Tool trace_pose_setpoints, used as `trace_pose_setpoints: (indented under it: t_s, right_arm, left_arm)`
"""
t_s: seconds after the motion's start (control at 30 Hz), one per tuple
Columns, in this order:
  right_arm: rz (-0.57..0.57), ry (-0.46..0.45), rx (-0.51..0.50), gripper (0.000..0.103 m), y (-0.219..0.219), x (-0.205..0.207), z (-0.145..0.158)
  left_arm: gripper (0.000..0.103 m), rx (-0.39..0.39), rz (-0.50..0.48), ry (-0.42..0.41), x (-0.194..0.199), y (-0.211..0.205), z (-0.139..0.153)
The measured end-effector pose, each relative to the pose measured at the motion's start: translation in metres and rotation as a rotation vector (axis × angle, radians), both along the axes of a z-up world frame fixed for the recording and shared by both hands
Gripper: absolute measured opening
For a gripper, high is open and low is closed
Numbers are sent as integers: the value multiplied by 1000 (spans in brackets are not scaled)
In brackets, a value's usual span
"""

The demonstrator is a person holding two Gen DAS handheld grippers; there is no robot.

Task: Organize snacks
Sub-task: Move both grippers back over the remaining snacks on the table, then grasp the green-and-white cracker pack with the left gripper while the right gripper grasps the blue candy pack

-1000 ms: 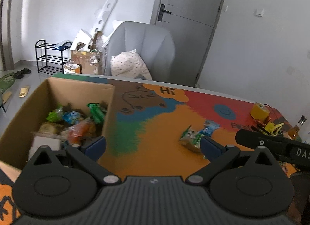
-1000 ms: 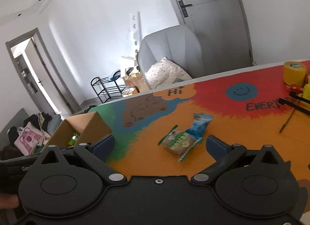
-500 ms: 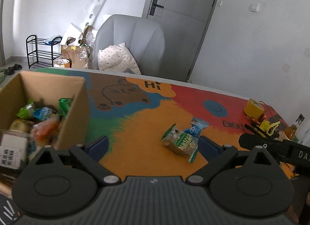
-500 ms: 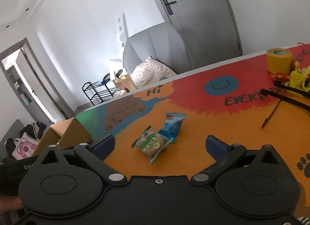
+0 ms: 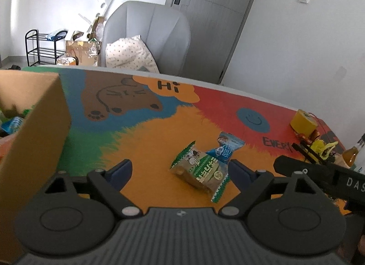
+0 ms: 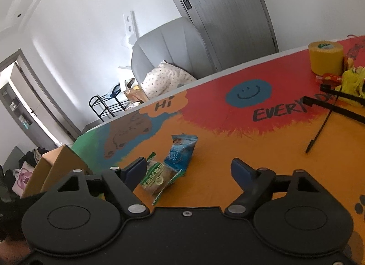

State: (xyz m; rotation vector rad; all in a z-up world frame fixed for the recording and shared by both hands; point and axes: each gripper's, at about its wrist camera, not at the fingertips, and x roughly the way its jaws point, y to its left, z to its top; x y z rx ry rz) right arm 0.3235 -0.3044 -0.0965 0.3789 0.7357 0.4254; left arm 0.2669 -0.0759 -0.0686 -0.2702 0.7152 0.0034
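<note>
At the far left of my left wrist view stands an open brown cardboard box (image 5: 38, 128), with a few bright wrappers just visible inside at its left edge. Beside it stretches the table's painted cover (image 5: 146, 132), green and blue giving way to orange and red, with a brown bear drawing and a "Hi" bubble. My left gripper (image 5: 180, 170) hangs over the orange patch, its blue-padded jaws closing but not pressing anything; the green-and-brown crimped snack packet (image 5: 200, 171) lies flat on the cover between them, close to the right-hand pad, and I cannot tell whether that pad touches it. A blue-and-white snack packet (image 5: 225, 148) rests against the green one's far end. Further right sit a roll of yellow tape (image 5: 303, 122), a yellow clutter of small items and an amber glass bottle (image 5: 351, 155) at the table's edge. In the right wrist view, my right gripper (image 6: 189, 169) is also closing with nothing clamped; the same green packet (image 6: 157, 178) lies just by its left-hand pad, the blue packet (image 6: 180, 153) beyond it, both left of centre between the jaws. A black pen (image 6: 318, 132) lies on the orange to the right.
</note>
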Motion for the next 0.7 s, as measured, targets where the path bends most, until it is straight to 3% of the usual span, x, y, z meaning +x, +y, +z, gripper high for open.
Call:
trace_pose_setpoints:
  t_s: [0.5,0.7]
  right_arm:
    - [38,62,-4,71,34,49,-26]
    - [41,77,-22,67,49,60,-35]
  left_arm:
    - [80,14,30,85,42,4,-32]
    - [80,28,33,76,45,10,-33]
